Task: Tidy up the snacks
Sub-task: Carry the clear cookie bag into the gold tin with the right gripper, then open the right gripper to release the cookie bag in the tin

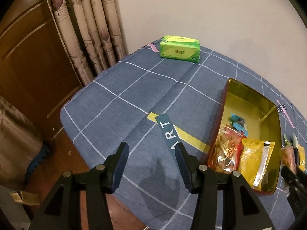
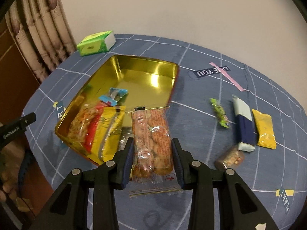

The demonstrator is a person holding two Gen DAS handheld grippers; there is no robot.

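Left of the gold tin (image 2: 134, 72), the left gripper (image 1: 151, 153) hangs over the blue checked worktop (image 1: 124, 95), jaws apart with nothing between them. Inside the tin lie a red snack bag (image 2: 84, 126) and a yellow pouch (image 2: 109, 128). At the tin's near right corner, the right gripper (image 2: 152, 157) has its jaws clamped on a clear packet of biscuits (image 2: 151, 141). Right of the tin, well apart, lie a green candy (image 2: 219, 113), a blue-and-white bar (image 2: 244, 124) and a yellow packet (image 2: 264, 128)

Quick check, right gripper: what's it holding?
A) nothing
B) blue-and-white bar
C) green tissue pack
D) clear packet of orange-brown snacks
D: in the right wrist view the right gripper is shut on the clear snack packet, pads pressing both sides, in front of the gold tin; the blue-and-white bar lies on the cloth.
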